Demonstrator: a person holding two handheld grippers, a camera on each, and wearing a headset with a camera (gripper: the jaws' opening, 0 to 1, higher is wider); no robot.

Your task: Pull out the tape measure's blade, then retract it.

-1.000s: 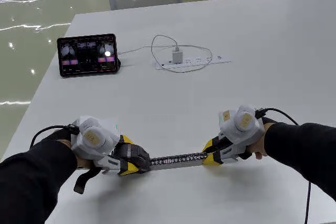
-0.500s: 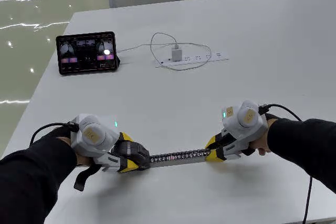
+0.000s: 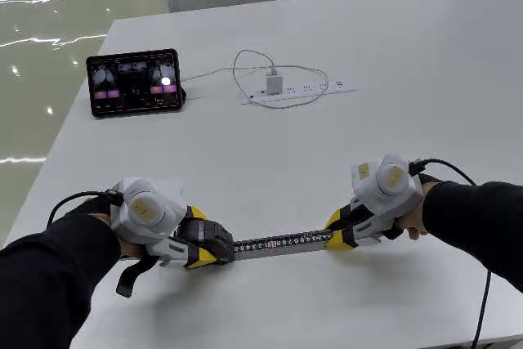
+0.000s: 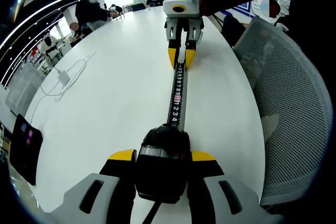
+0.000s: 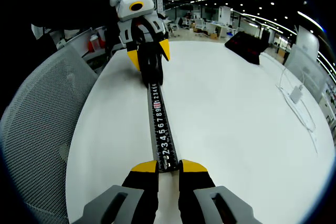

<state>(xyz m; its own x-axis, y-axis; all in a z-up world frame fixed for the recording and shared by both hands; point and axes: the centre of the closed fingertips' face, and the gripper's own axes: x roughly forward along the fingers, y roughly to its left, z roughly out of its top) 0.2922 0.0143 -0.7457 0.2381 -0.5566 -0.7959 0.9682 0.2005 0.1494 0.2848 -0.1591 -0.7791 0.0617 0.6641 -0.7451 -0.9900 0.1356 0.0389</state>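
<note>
A black tape measure case (image 3: pixel 207 240) (image 4: pixel 163 162) rests on the white table, and my left gripper (image 3: pixel 198 243) (image 4: pixel 164 156) is shut on it. Its dark blade (image 3: pixel 279 243) (image 4: pixel 177 92) (image 5: pixel 159 127) with printed numbers runs flat along the table to the right. My right gripper (image 3: pixel 334 230) (image 5: pixel 169 166) is shut on the blade's end. The case (image 5: pixel 151 60) also appears far off in the right gripper view, between the other gripper's yellow-tipped fingers.
A tablet (image 3: pixel 135 82) with a lit screen stands at the back left of the table (image 3: pixel 261 161). A white power strip with a charger and looped cable (image 3: pixel 282 86) lies behind the middle. A mesh chair (image 4: pixel 291 103) is beside the table's near edge.
My right gripper has moved further right with the blade's end, so more blade is out of the case. The left gripper and case have stayed put.
</note>
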